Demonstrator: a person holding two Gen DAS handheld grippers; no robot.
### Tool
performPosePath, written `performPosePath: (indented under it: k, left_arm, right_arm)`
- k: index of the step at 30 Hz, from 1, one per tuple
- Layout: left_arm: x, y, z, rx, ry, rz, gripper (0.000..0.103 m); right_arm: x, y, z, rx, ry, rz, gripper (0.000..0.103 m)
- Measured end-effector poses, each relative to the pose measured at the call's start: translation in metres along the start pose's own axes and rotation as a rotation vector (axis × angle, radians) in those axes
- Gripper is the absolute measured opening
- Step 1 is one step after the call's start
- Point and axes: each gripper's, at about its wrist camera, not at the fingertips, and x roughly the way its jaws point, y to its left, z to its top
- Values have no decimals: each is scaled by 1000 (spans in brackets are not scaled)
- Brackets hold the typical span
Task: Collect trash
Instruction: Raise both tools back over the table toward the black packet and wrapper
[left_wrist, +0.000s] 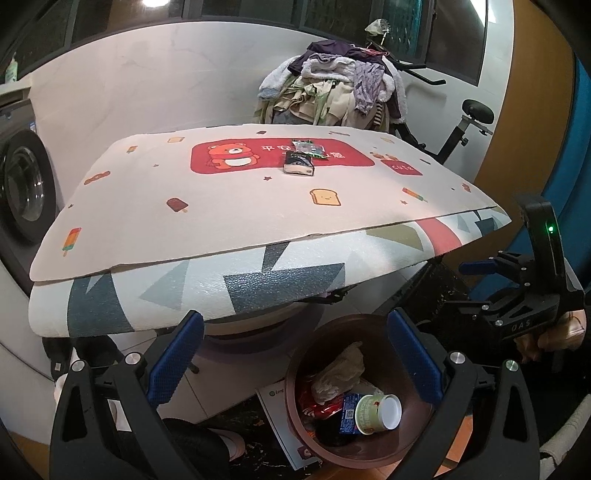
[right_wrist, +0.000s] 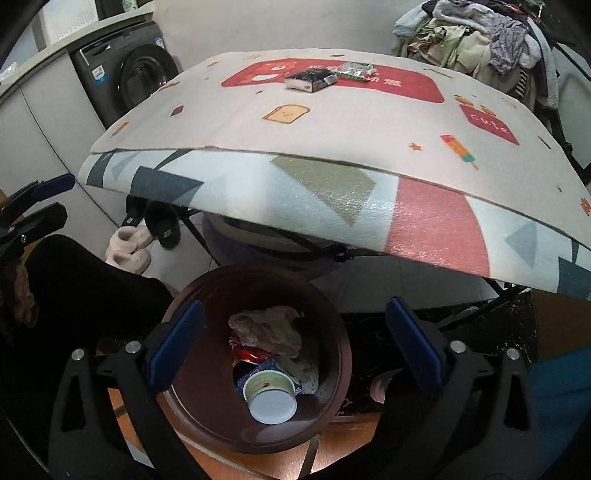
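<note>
bin (right_wrist: 334, 369): paper cup (right_wrist: 271, 397), crumpled tissue (right_wrist: 269, 328), red wrapper (right_wrist: 247, 355)

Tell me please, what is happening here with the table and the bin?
A person is clearing trash with two handheld grippers. Both the left gripper and the right gripper are open and empty, held above the brown bin on the floor. The bin already holds a paper cup, crumpled paper and wrappers. On the table mat, a dark packet and a green wrapper are not yet collected.
</note>
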Motion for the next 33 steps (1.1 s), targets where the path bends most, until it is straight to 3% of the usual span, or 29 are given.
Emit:
performPosePath:
  k: [10, 16, 21, 28, 33]
  left_arm:
    - [-5, 6, 17, -5, -38, 19, 97]
    - [-11, 14, 52, -1, -91, -1, 97]
    - [-6, 24, 82, -42, -123, -27, 97]
    - [1, 31, 121, -5, -149, -5, 97]
    - [10, 37, 138, 3, -136, -12, 97]
  right_arm:
    - [-15, -2, 15, -22, -38, -40, 97]
    - [-27, -17, 45, 22, -64, -152, 97]
    - [-39, -27, 72, 17, -112, -115, 97]
    - [-48, -45, 101, 40, -201, -51, 97]
    - [-42, -53, 117, 49, -200, -74, 97]
